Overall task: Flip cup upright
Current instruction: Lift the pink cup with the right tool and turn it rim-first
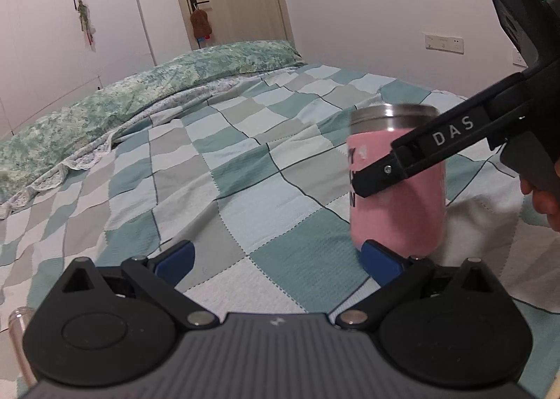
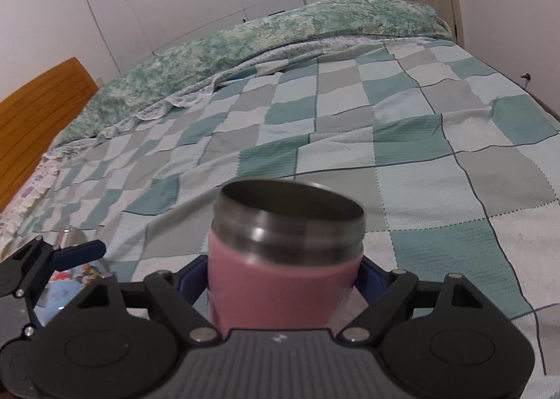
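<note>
- Cup (image 2: 285,259): pink sleeve, steel rim up, near-upright, slightly blurred; base seems at or just above the bed (image 2: 437,182).
- Right gripper (image 2: 283,280): fingers closed on the cup's sides.
- Left gripper (image 1: 280,259): fingers wide open, empty, cup just right of it.
- Step: flip looks nearly done.
- Next: seat base flat on the soft quilt, then release gently; tipping risk.

White capital letters "DAS" stand on the black finger arm of the right hand-held gripper (image 1: 374,185), seen in the left wrist view. On the pink-sleeved steel cup (image 1: 397,203), black lettering runs down the sleeve's left edge, but only fragments show: a "Y" on the top line and an "N" on the bottom line; the middle line is covered by the finger. The right wrist view shows no readable text.
</note>
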Available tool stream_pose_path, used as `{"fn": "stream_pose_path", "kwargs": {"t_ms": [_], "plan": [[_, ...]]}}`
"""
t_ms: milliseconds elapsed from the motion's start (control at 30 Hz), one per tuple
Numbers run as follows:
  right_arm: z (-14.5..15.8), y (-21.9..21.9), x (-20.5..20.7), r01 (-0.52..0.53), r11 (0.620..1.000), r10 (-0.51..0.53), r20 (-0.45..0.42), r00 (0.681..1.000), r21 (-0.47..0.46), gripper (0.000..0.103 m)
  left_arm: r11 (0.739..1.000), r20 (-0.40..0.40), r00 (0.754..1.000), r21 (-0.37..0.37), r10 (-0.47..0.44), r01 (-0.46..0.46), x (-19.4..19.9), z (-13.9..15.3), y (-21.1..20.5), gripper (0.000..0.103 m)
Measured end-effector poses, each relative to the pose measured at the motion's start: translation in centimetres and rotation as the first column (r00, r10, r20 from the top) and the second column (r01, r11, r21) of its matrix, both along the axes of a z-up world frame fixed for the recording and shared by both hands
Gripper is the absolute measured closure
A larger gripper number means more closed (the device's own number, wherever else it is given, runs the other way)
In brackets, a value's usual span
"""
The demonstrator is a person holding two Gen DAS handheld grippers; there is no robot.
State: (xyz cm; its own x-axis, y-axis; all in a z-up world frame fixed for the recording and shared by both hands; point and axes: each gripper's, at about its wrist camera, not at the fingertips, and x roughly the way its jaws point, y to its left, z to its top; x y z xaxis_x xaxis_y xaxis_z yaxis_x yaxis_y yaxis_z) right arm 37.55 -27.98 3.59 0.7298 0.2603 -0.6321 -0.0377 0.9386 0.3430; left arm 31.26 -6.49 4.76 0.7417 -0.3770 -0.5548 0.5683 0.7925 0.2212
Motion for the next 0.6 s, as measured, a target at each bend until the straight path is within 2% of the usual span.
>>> {"fn": "stream_pose_path", "kwargs": {"t_ms": [267,600], "plan": [[2.4,0.6,-4.5,-0.036,0.999,0.036,0.004,0.999,0.034,0.019,0.999,0.048,0.998,0.010,0.030,-0.031,-3.9,2.5,2.0,0.000],[4.0,3.0,-13.5,-0.107,0.994,0.108,-0.052,0.993,0.036,0.019,0.998,0.070,0.996,-0.022,0.061,-0.060,-10.4,4.5,4.4,0.000]]}}
